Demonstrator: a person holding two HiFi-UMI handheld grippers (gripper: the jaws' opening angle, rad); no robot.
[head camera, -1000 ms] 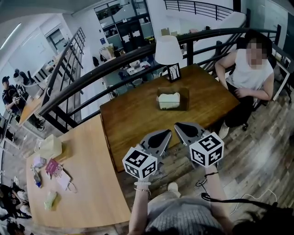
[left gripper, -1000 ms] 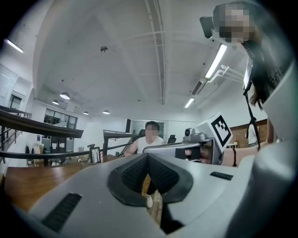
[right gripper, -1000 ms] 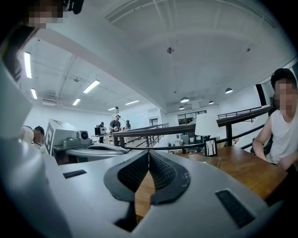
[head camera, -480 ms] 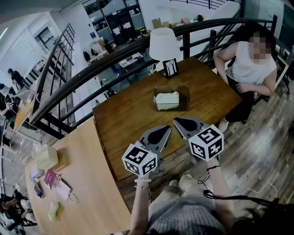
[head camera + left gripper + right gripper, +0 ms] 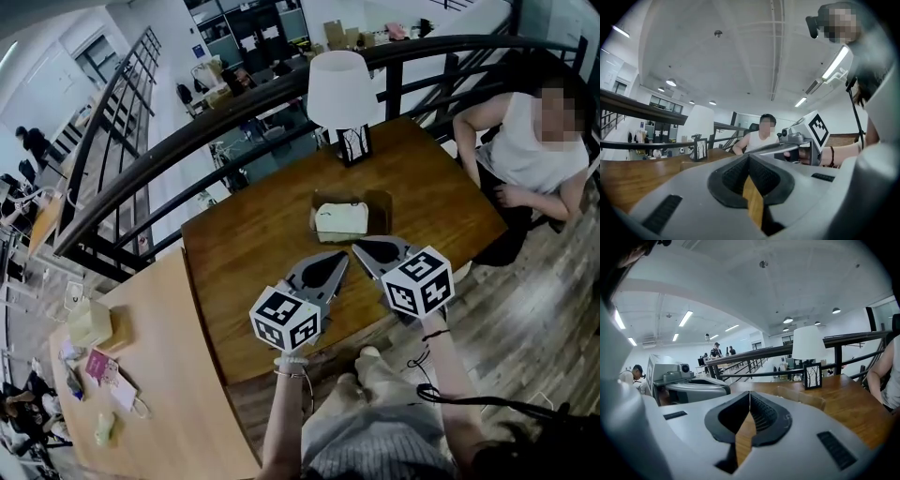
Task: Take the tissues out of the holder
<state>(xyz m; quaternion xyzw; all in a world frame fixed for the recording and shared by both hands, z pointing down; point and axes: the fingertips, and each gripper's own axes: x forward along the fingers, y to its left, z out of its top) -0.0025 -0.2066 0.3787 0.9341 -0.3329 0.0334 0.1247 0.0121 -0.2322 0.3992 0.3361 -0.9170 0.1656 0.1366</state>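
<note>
Two grippers hover side by side over the near edge of the dark table [image 5: 246, 246], both pointing far toward the holder [image 5: 378, 212]; the left gripper [image 5: 339, 259] has its jaws closed with nothing between them, and its own view shows the pads meeting at the tip [image 5: 749, 157]; the right gripper [image 5: 362, 248] is likewise closed and empty, its pads [image 5: 750, 394] together; the two tips sit just beside each other, near the holder but apart from it; the tissues [image 5: 338, 221] lie in the holder, a pale stack filling its left part, at the table's middle; a white lamp [image 5: 341, 88] stands at the far edge beyond it; a person [image 5: 536, 142] sits at the table's far right; a pale table [image 5: 178, 375] with small clutter lies to the left.
</note>
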